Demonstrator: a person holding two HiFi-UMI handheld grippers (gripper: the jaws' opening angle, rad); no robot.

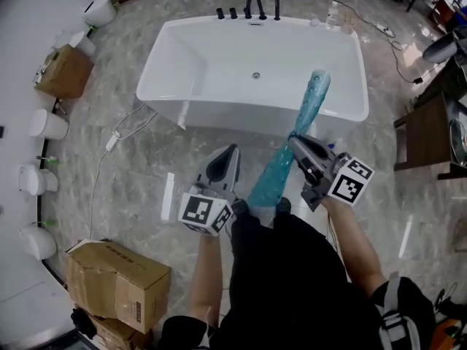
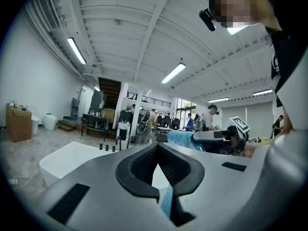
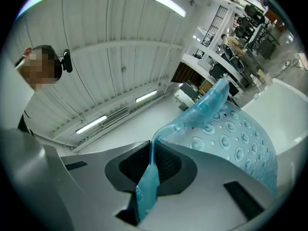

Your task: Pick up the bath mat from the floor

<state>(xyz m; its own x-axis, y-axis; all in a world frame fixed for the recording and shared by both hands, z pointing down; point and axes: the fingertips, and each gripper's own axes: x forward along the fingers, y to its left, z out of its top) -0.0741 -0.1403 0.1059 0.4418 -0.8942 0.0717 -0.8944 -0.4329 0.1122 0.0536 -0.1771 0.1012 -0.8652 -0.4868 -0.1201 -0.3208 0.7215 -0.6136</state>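
**Item 1. Left gripper (image 1: 230,154).** It is sitting at 7 o'clock in the head view, nearest the person's dark clothing, and pointing toward 12 o'clock. In the left gripper view (image 2: 157,147) its fingers are meeting at the tips. A thin teal sliver is showing low in the gap behind the tips. Whether that sliver is being pinched cannot be told.

**Item 2. Right gripper (image 1: 295,141).** It is sitting at 5 o'clock in the head view and angling toward 11 o'clock. In the right gripper view (image 3: 150,146) its fingers are clamping an edge of the bath mat, and a strip of the mat is running down between the pads.

**Item 3. Bath mat (image 1: 304,115).** Teal, translucent and studded with round suction cups (image 3: 238,141). It is being held up as a long, narrow fold. The near end is lying against the person's clothing just beside the left gripper. The far end is reaching toward 1 o'clock and overlapping the bathtub rim in the head view.

**Item 4. Bathtub (image 1: 157,75).** White and rectangular, it is standing on the pale marbled floor (image 1: 131,188) at 12 o'clock, beyond both grippers.

**Item 5. Tap set (image 1: 253,6).** Black, it is rising at the tub's far edge.

**Item 6. Cardboard box (image 1: 120,279).** It is resting at 8 o'clock, well apart from the mat.
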